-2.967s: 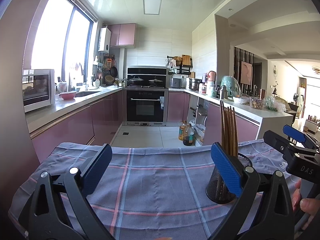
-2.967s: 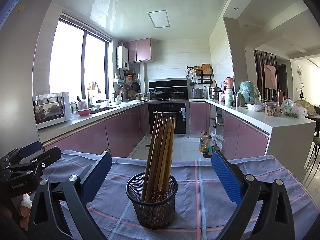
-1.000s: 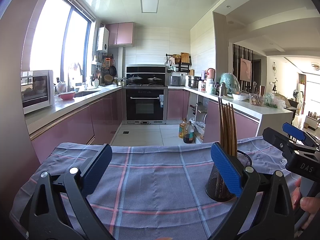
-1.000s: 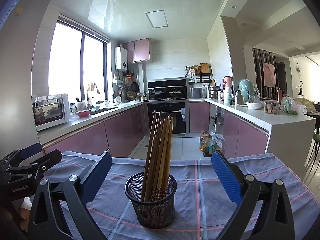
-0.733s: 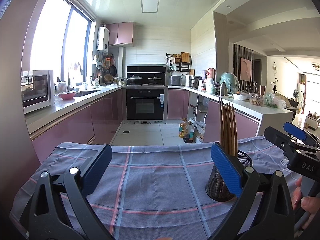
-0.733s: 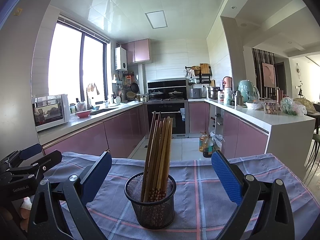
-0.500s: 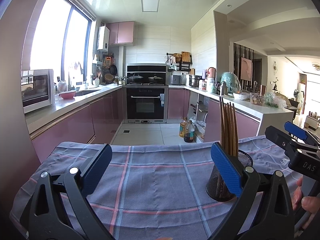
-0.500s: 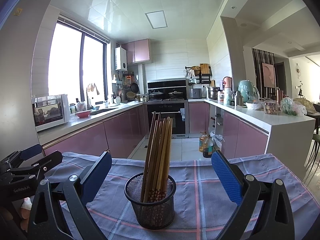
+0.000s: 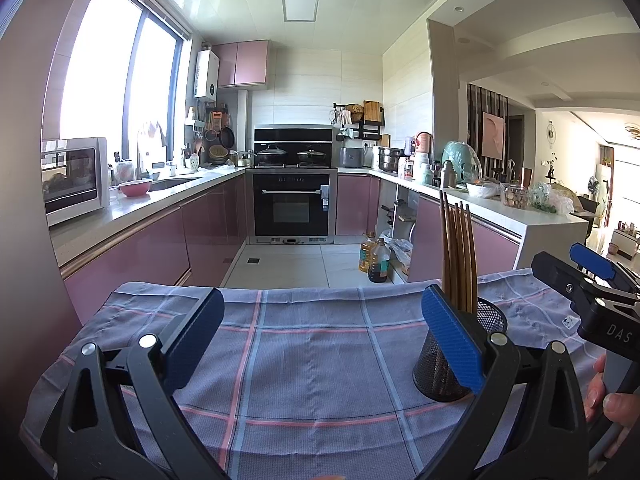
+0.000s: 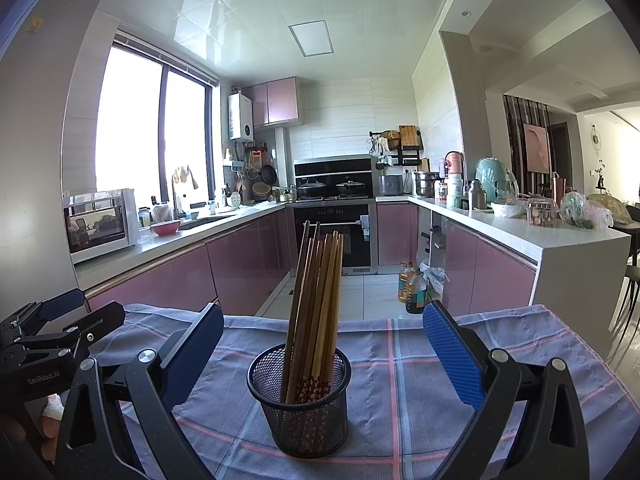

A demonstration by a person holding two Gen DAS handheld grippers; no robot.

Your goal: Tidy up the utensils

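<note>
Chopsticks [image 10: 316, 300] all stand bundled in a black mesh holder [image 10: 298, 416] on the checked cloth [image 10: 420, 400] over the worktop. No loose utensil shows on the cloth in either view. That is how an organized set would lie; it equally fits a bundle waiting to be drawn out and sorted. One moment does not settle which.

Right gripper [image 10: 320, 348]: jaws spread wide, empty, the holder centred between them and just ahead. Left gripper [image 9: 320, 328]: jaws also wide apart, empty, over bare cloth; the holder sits off to its right, partly behind its right finger. Right gripper's body [image 9: 588, 296] shows at the edge of the left view, with a hand [image 9: 604, 392] on its handle.

Handling judgement, whichever stage this is: the holder looks light and tall-loaded, so a sideways knock on the sticks would likely tip it. Any approach should come in square, clear of the stick tops. If the sticks are handled, a steadying grip on the mesh wall with the other gripper would help.

Look of the thing: slim brown wooden sticks, uneven heights, leaning slightly left and fanned at the top; patterned ends visible down inside the mesh. Holder upright, round, see-through.
</note>
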